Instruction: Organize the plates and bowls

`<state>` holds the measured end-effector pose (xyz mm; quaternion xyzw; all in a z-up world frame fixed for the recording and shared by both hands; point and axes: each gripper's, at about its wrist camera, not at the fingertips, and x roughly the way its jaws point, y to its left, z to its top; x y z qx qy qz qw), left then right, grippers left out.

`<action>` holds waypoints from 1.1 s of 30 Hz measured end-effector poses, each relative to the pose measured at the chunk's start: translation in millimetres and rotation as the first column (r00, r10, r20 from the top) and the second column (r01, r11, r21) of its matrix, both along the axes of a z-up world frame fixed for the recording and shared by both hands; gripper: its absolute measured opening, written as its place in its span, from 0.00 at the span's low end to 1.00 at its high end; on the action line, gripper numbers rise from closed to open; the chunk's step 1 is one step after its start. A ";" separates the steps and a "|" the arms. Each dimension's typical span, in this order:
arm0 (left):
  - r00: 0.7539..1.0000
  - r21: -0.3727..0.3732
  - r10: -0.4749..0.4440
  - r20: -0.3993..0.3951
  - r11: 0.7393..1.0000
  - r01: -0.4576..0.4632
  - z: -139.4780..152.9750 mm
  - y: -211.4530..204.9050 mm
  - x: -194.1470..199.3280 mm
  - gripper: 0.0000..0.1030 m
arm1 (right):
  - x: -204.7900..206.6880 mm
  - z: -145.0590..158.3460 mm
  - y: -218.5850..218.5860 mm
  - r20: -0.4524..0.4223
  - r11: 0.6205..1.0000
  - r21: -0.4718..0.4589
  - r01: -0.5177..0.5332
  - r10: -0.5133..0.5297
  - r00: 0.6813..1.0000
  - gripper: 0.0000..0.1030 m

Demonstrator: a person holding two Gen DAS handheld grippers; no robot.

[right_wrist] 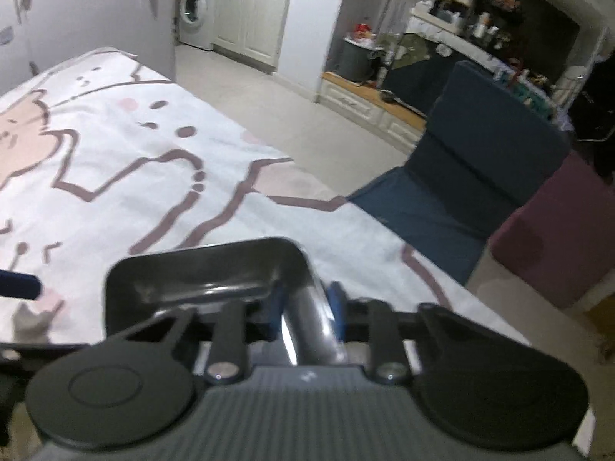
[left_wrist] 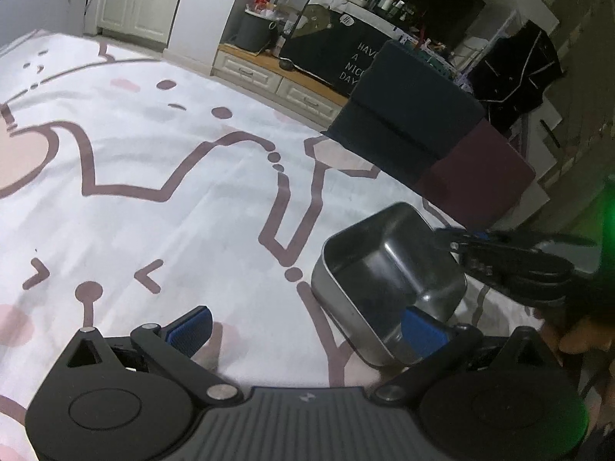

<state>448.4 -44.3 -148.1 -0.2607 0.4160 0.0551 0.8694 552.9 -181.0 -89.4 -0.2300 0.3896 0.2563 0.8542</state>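
Note:
A rectangular steel bowl [left_wrist: 384, 272] is held tilted above the white cartoon-print cloth [left_wrist: 153, 192]. My right gripper [right_wrist: 305, 313] is shut on the bowl's [right_wrist: 207, 276] right wall, one blue pad inside and one outside; it shows from the side in the left wrist view [left_wrist: 453, 244]. My left gripper [left_wrist: 307, 330] is open, its right blue pad [left_wrist: 423, 332] just in front of the bowl's near side and its left pad [left_wrist: 190, 330] over bare cloth. A blue fingertip of the left gripper [right_wrist: 19, 286] shows at the left edge of the right wrist view.
A dark blue folded cushion [left_wrist: 407, 119] and a maroon block [left_wrist: 480, 176] stand off the cloth's far right edge; both show in the right wrist view [right_wrist: 480, 161]. Low cabinets [left_wrist: 276, 80], cluttered shelves and a washing machine [right_wrist: 194, 9] lie beyond.

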 end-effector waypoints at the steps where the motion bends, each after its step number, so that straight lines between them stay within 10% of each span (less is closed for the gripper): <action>1: 1.000 -0.022 -0.002 -0.001 1.000 0.002 -1.0 1.6 0.2 0.98 | 0.5 2.0 -2.8 -0.002 0.999 0.005 0.040 -0.040 0.999 0.06; 6: 0.999 -0.104 -0.040 -0.013 0.994 0.038 -5.5 3.4 1.4 0.76 | -4.0 5.1 -14.9 -0.066 0.996 0.007 0.091 -0.090 0.994 0.04; 17: 0.997 -0.034 -0.079 -0.016 0.996 0.079 -3.0 11.5 8.1 0.28 | -37.7 10.6 -26.6 -0.222 0.996 0.063 0.070 -0.054 0.973 0.03; 33: 0.990 -0.045 -0.135 -0.029 0.990 0.133 -14.6 18.5 21.6 0.10 | -29.2 -15.6 -35.1 -0.284 0.945 0.164 0.283 -0.229 0.931 0.07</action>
